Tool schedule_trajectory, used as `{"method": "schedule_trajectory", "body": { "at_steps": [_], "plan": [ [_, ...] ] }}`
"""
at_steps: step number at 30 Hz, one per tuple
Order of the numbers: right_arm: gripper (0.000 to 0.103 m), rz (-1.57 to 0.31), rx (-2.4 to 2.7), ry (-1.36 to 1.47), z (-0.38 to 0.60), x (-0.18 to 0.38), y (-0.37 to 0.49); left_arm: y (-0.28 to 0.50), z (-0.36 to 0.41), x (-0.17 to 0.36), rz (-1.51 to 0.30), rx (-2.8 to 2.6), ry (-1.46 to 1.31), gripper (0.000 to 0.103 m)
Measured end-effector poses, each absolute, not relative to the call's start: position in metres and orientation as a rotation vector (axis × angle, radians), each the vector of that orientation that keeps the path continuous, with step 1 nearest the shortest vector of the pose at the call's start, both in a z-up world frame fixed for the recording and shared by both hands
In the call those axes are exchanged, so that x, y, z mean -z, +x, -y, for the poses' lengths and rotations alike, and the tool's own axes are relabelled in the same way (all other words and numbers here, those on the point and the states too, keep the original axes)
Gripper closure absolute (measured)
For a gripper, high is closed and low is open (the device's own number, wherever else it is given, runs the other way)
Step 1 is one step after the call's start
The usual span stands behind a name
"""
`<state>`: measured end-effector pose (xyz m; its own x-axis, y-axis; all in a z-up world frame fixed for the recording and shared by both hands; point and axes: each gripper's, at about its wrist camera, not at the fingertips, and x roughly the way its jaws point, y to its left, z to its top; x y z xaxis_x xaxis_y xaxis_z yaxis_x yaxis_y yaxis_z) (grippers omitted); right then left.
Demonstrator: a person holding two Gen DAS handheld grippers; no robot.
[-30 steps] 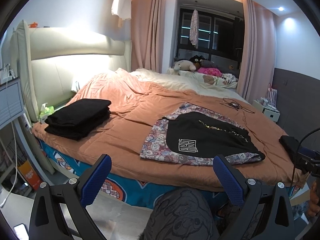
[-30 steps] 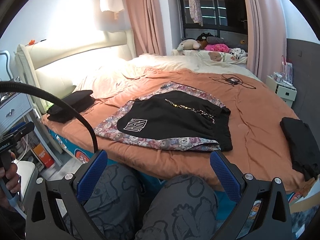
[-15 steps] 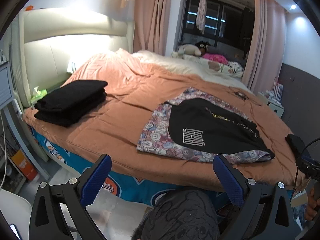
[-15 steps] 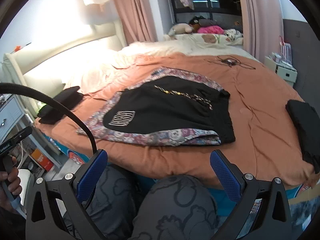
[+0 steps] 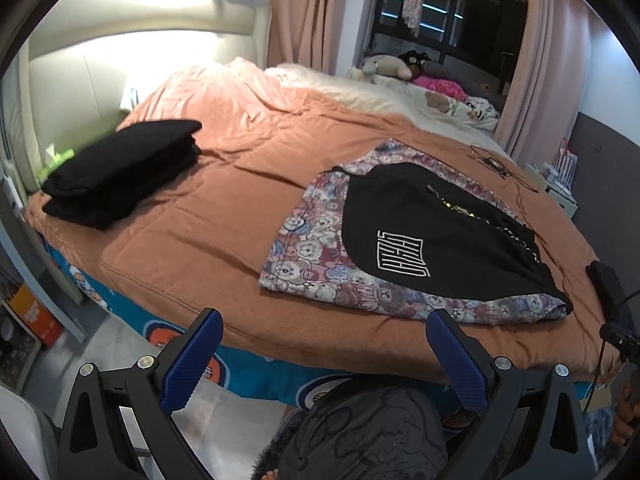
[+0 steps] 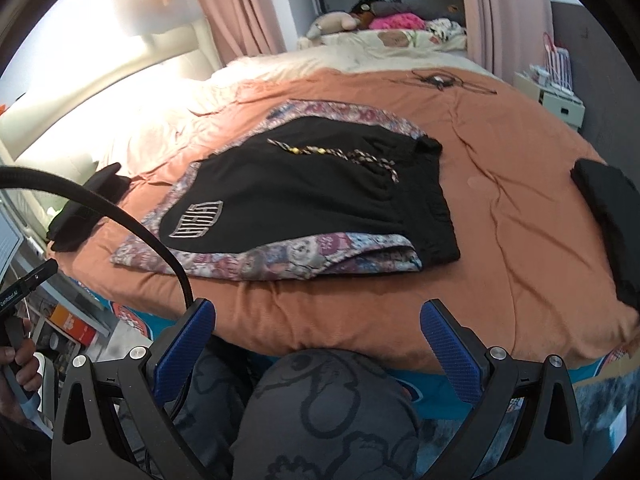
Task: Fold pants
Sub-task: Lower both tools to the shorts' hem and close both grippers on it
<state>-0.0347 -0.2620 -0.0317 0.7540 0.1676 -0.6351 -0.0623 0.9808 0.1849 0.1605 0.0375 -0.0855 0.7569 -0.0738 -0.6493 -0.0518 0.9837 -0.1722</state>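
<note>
The black fabric pants with a white square logo (image 5: 432,232) (image 6: 304,204) lie flat on top of a bear-patterned, purple-toned garment (image 5: 308,248) (image 6: 276,260), near the front edge of the bed's orange quilt (image 5: 208,232) (image 6: 500,248). A folded black clothing stack (image 5: 120,172) sits well apart towards the headboard side; another dark folded item (image 6: 608,216) lies on the opposite side. The left claw (image 5: 324,356) and right claw (image 6: 320,344) both hang spread wide, holding nothing, short of the bed above the person's patterned grey knees (image 6: 320,412).
</note>
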Motion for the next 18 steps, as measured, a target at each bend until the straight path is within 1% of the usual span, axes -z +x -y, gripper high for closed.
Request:
{"method": "schedule_trajectory", "body": {
  "at_steps": [4,6,8,9,10,11,18],
  "plan": [
    [0.000,-0.729,-0.104,0.190,0.271,0.038,-0.029,0.180,-0.041,0.102,-0.762,0.040,-0.217,0.001],
    [0.000,-0.746,-0.085,0.211,0.278,0.042,-0.024,0.189,-0.043,0.110,-0.780,0.057,-0.242,0.004],
    [0.000,-0.755,-0.073,0.223,0.282,0.044,-0.022,0.200,-0.045,0.120,-0.803,0.075,-0.268,0.016],
    [0.000,-0.757,-0.063,0.229,0.285,0.044,-0.021,0.206,-0.047,0.126,-0.820,0.084,-0.289,0.019],
    [0.000,-0.758,-0.056,0.237,0.289,0.045,-0.020,0.210,-0.049,0.130,-0.832,0.090,-0.305,0.025],
    [0.000,-0.761,-0.052,0.246,0.292,0.046,-0.018,0.216,-0.052,0.136,-0.850,0.102,-0.333,0.028],
    [0.001,-0.775,-0.037,0.321,0.307,0.057,-0.003,0.244,-0.063,0.162,-0.924,0.133,-0.445,0.029]
  ]
}}
